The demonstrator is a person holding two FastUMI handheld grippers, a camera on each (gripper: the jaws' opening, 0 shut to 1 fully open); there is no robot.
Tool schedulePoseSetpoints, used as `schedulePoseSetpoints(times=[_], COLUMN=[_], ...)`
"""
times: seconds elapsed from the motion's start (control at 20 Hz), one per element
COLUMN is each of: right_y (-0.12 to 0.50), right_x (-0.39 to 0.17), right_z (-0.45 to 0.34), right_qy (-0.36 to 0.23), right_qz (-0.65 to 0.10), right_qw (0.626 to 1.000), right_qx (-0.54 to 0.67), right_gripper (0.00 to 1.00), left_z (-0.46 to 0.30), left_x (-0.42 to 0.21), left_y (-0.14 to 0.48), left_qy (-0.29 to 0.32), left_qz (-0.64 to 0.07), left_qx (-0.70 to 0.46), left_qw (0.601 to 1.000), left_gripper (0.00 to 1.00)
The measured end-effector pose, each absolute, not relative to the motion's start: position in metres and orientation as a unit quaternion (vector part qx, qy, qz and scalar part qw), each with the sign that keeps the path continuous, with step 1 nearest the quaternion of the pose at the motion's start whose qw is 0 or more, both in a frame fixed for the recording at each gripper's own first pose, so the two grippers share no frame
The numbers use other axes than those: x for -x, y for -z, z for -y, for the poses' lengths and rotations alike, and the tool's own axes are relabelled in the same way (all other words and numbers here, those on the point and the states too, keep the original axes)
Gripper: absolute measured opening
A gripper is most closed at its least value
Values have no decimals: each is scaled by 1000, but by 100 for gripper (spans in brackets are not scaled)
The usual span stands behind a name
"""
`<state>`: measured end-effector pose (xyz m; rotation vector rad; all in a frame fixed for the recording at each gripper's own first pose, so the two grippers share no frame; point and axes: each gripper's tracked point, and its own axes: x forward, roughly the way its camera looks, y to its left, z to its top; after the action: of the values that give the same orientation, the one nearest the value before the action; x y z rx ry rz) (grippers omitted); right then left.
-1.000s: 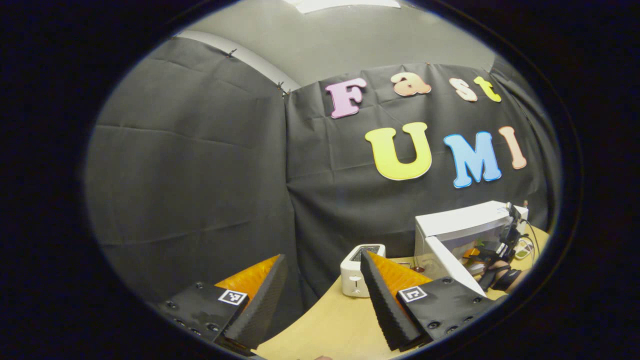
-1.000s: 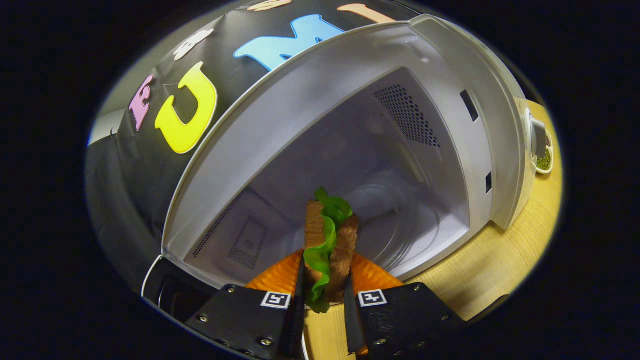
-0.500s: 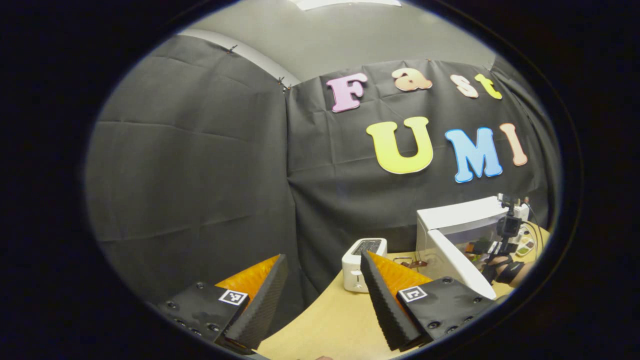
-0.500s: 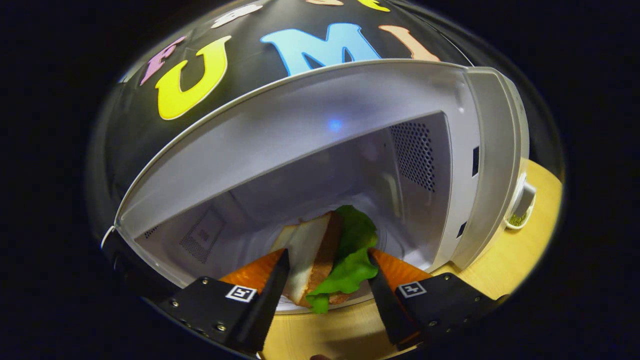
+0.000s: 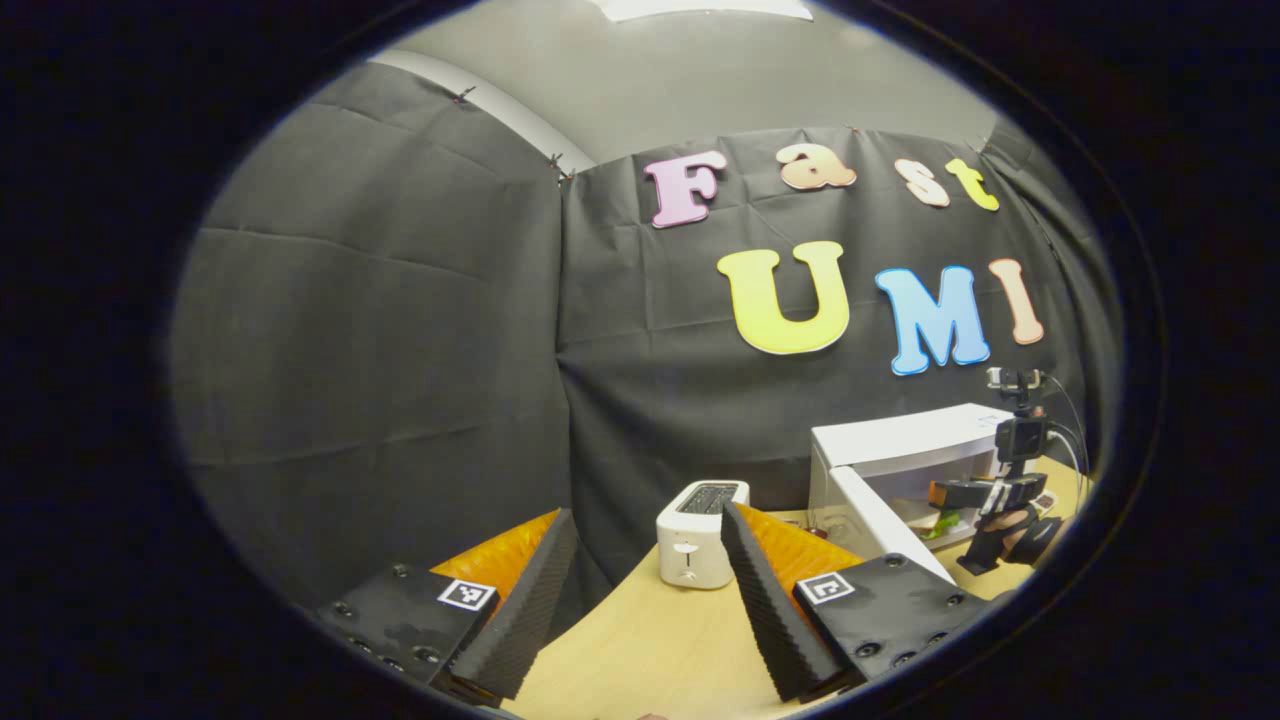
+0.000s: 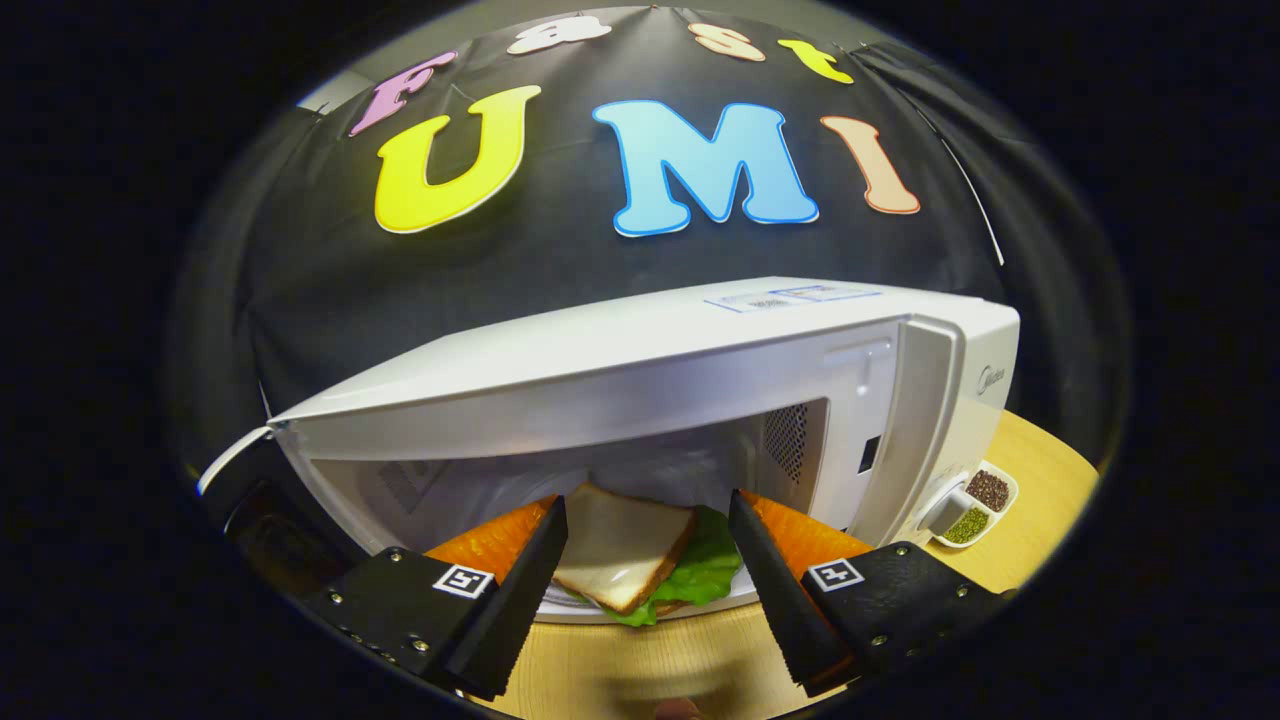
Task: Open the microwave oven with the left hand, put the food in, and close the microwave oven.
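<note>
White-bread sandwich, green lettuce edge, flat inside open microwave.

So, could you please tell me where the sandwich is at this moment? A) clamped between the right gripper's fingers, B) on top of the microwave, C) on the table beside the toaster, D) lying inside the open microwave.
D: the sandwich lies flat inside the open microwave, and the right gripper stands open with its fingers clear of it.

Glossy white plastic microwave, pale matt wood-grain table, ribbed foam tool pads
</note>
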<state>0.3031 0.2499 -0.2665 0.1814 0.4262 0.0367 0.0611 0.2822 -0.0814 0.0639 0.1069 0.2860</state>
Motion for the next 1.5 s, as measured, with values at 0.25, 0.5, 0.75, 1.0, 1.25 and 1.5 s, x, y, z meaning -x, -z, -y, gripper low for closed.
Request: schedulePoseSetpoints(times=[0.25,0.5,0.75,1.0,1.25,1.5], right_y=[201,136,83,47,29,27], right_x=[-248,-197,-144,-102,-71,-51], right_z=[-235,-203,-165,-120,-68,-25], right_qy=[-56,-70,-74,-73,-52,-25], right_qz=[-164,-116,-76,-55,-38,-41], right_qw=[983,990,993,995,998,999], right_qx=[-57,-49,-43,-35,-13,-25], right_gripper=[98,98,98,98,98,98], left_z=[-272,-263,-256,-236,-213,-189], left_x=[-52,-44,-38,-32,-22,-17], left_y=[93,115,134,161,191,215], left_qy=[-139,-131,-135,-137,-125,-109], left_qz=[-54,-76,-91,-118,-152,-185], left_qx=[-19,6,-5,-8,4,-10], left_qw=[989,988,987,983,980,977], left_gripper=[92,98,94,90,77,50])
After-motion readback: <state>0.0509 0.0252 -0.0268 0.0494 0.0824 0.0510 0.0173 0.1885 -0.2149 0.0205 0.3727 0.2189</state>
